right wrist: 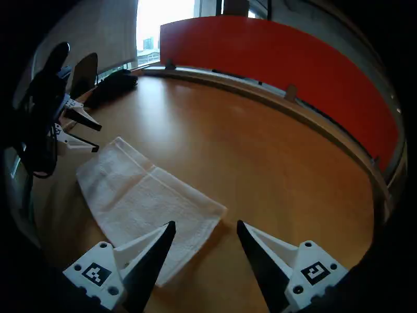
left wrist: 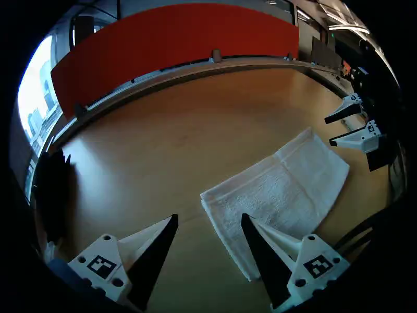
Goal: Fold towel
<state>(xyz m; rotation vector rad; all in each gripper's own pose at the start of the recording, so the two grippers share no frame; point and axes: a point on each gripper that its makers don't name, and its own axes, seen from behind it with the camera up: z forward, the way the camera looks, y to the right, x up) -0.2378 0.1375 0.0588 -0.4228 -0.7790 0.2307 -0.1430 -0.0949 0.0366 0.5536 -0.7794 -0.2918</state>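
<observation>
Since the white towel [left wrist: 281, 188] lies flat on the desk [left wrist: 172, 135] with neither tool on it, the step in hand looks like picking grip points for the next fold. The left tool [left wrist: 208, 216] hovers with its fingers apart and nothing between them. One short end of the towel sits just under and ahead of its right-hand finger, and the cloth runs away forward and to that side. The right tool [right wrist: 206, 224] is likewise spread wide and empty, with the other short end by its left-hand finger and the rest stretching forward and leftward. The edge nearest the left tool seems layered, so the towel is probably doubled already, though I cannot tell how many layers there are. With a tool at each end, the neat way is probably for each to take the corner at its own end, both on the same long edge, pinching every layer rather than the top one alone. Lift the two corners level and together, carry them across to the opposite long edge, and match edge to edge before letting go — a lopsided pull would likely skew the cloth on the smooth wood.
</observation>
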